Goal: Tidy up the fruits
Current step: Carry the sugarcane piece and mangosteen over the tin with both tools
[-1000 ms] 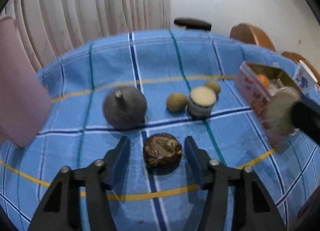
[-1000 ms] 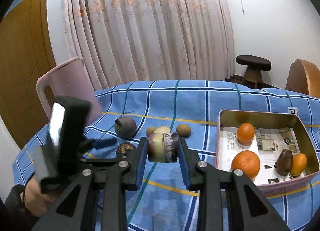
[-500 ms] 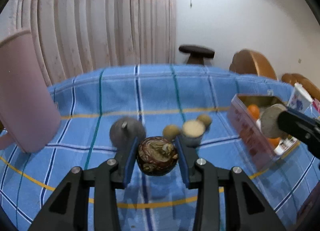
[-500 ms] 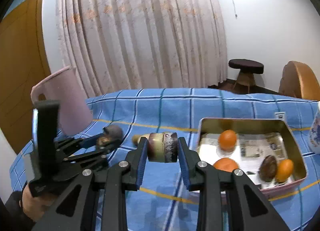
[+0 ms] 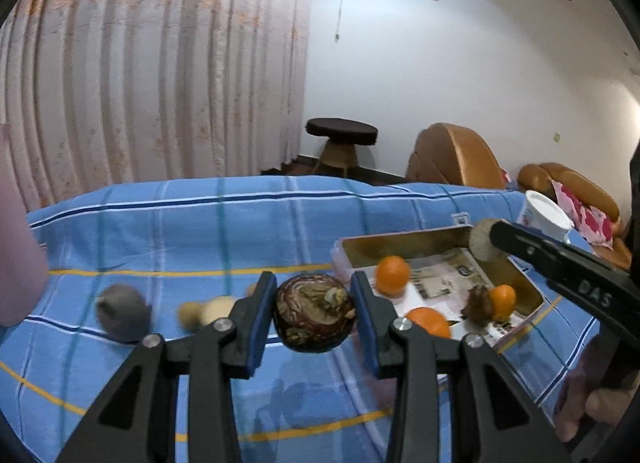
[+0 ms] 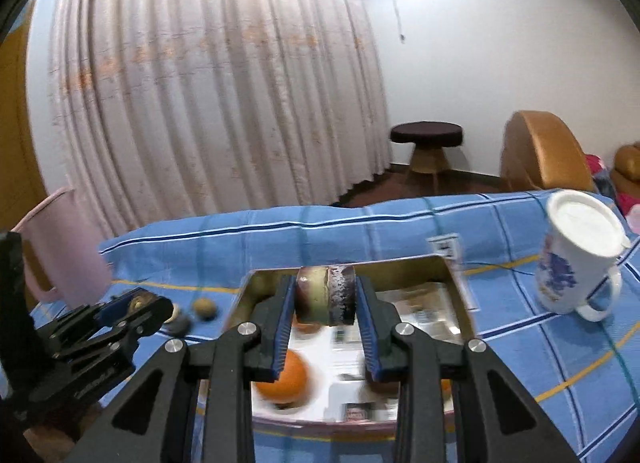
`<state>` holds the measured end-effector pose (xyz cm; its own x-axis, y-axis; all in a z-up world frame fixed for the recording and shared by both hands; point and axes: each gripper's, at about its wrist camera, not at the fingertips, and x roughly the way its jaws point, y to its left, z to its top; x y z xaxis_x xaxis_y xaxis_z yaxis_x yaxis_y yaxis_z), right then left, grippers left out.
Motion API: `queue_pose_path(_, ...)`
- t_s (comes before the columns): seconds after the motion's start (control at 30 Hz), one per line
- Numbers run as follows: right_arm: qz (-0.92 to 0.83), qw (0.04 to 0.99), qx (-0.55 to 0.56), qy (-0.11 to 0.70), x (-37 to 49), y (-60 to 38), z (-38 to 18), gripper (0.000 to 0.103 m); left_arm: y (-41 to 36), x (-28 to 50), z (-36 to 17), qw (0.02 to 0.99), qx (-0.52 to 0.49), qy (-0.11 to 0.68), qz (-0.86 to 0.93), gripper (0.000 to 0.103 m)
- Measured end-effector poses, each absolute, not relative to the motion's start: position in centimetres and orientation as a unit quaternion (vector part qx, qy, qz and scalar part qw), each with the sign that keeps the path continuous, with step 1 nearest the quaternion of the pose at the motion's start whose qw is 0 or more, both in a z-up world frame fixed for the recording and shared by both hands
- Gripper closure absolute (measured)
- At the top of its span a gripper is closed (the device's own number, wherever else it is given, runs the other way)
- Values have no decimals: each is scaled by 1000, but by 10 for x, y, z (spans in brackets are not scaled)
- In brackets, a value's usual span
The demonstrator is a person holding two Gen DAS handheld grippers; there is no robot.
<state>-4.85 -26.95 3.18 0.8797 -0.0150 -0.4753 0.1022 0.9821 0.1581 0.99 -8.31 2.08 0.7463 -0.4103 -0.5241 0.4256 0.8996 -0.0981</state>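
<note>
A blue plaid cloth (image 5: 248, 223) with white, navy and yellow lines covers the surface, and behind it hang long pale curtains (image 5: 160, 71) beside a white wall. A dark round stool (image 5: 341, 134) stands on the floor past the far edge, with tan armchairs (image 5: 454, 155) to its right.

The left hand-held gripper (image 5: 314, 313) is clamped on a dark brown, wrinkled fruit (image 5: 314, 313), held above the cloth just left of the metal tin (image 5: 404, 241). The right hand-held gripper (image 6: 325, 295) is closed on a short cut fruit piece (image 6: 325, 295) with a pale face and dark rind, raised over the tin's far end.

Inside the paper-lined tin lie oranges (image 5: 392, 270) and another brown fruit (image 5: 478, 301). On the cloth to the left sit a grey round fruit (image 5: 122, 313) and small tan ones (image 5: 192, 313), blurred. A pink pitcher (image 6: 64, 251) stands at the left edge, and a white lidded mug (image 6: 576, 259) with blue print stands right of the tin.
</note>
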Motion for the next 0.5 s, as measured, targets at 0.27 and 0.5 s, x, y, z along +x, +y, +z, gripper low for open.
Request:
queue_pose_path(0.27, -56, 957, 76, 276, -36, -296, 15, 71, -141, 13, 12, 923, 38, 301, -236, 63)
queue_pose_path(0.5, -55, 952, 78, 290, -30, -301, 8, 71, -168, 12, -2, 918, 67, 320, -226, 63)
